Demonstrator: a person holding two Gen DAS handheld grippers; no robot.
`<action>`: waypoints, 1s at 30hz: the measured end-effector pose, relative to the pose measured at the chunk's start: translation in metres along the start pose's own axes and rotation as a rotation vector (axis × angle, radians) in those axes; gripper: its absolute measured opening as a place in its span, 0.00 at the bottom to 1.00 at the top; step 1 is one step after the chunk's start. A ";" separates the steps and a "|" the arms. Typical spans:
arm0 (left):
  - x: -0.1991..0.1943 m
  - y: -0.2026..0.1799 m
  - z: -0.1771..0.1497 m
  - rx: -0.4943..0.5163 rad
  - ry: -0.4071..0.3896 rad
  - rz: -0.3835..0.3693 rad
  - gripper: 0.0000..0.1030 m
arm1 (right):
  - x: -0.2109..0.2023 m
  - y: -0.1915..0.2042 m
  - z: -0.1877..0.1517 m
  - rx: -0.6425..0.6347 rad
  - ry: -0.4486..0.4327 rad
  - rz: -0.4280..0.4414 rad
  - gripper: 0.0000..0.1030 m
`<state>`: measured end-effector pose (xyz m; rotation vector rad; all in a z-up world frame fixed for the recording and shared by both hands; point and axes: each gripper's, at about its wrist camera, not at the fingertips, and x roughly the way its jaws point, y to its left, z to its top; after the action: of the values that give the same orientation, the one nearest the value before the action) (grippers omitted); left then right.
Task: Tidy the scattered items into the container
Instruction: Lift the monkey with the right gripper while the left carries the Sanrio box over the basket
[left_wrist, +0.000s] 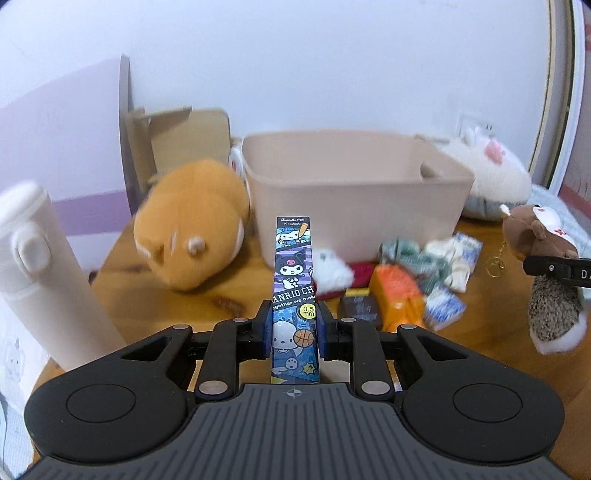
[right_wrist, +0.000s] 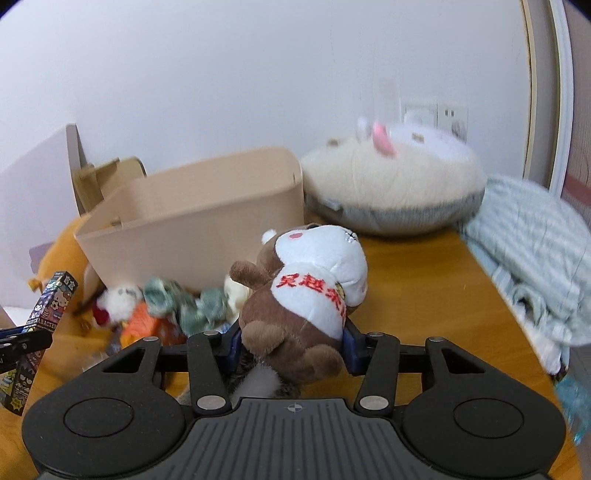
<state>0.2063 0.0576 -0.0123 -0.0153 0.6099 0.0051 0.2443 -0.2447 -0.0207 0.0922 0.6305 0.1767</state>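
At the bottom centre of the left wrist view, the left gripper (left_wrist: 294, 334) is clamping a narrow pen box (left_wrist: 294, 280) upright. In the right wrist view, the right gripper (right_wrist: 291, 345) is squeezing a brown plush toy (right_wrist: 303, 295) at the frame's middle. Beyond both, small clutter (left_wrist: 413, 273) is lying on the worktop (left_wrist: 229, 291) beside the beige bin (left_wrist: 354, 192). Each load is probably best lifted clear over the bin's rim before the jaws are let go.
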 end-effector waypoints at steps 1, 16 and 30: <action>-0.003 -0.001 0.004 -0.001 -0.012 -0.005 0.22 | -0.004 0.001 0.003 -0.002 -0.013 0.001 0.45; -0.026 -0.036 0.079 0.077 -0.158 -0.065 0.22 | -0.029 0.011 0.074 -0.071 -0.198 0.030 0.45; 0.041 -0.051 0.148 0.084 -0.175 0.022 0.22 | 0.014 0.039 0.147 -0.182 -0.216 0.075 0.45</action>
<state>0.3257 0.0087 0.0861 0.0721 0.4350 0.0020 0.3373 -0.2079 0.0944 -0.0408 0.3933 0.2918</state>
